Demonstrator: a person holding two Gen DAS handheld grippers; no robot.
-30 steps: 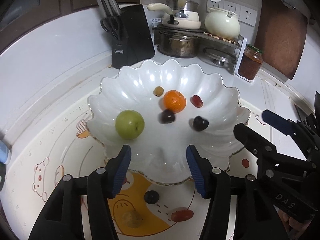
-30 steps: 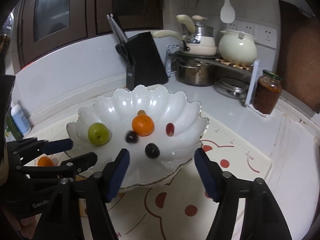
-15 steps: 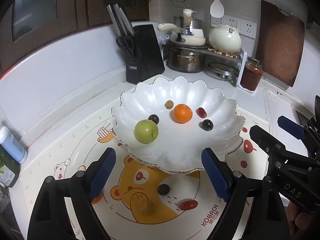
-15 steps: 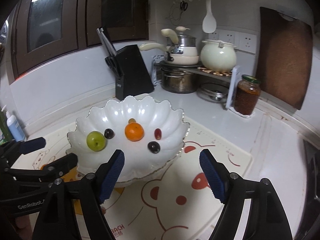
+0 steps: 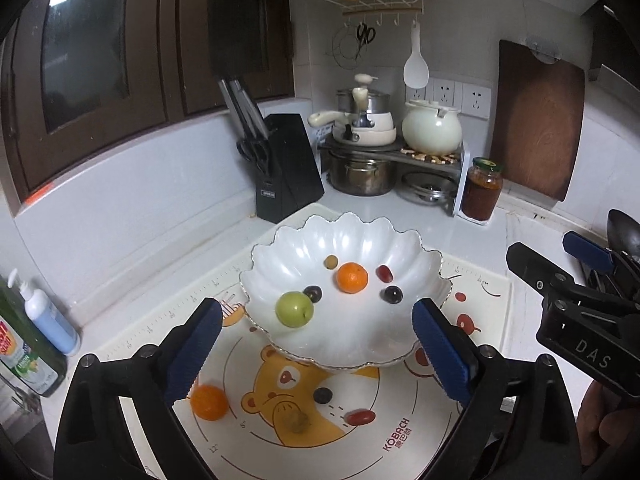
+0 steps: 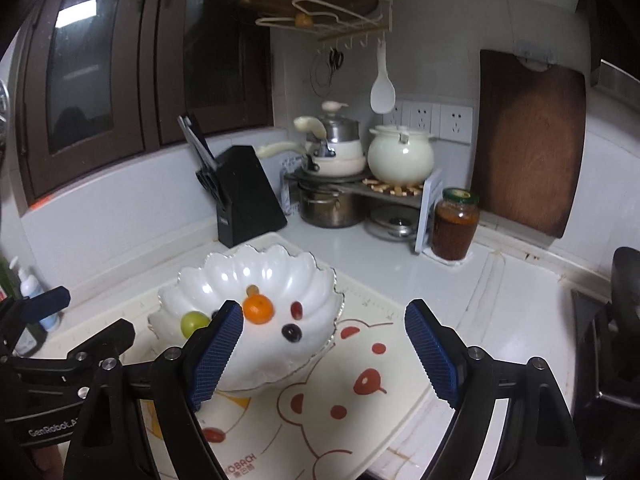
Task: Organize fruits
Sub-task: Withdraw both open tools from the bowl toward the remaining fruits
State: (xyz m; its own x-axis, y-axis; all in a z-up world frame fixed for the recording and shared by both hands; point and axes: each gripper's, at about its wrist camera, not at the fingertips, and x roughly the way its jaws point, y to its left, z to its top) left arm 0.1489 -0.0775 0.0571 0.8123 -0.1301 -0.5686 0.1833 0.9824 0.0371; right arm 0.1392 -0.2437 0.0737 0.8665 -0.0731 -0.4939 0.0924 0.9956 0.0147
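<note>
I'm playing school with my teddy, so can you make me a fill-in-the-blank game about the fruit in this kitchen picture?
1. The green fruit lies inside the white ____.
2. The orange outside the bowl lies on the bear ____.
3. Both the left tongs and the right tongs are wide ____ and hold nothing.
4. The knives stand in a ____ block behind the bowl.

Missing words: bowl; mat; open; black
</note>
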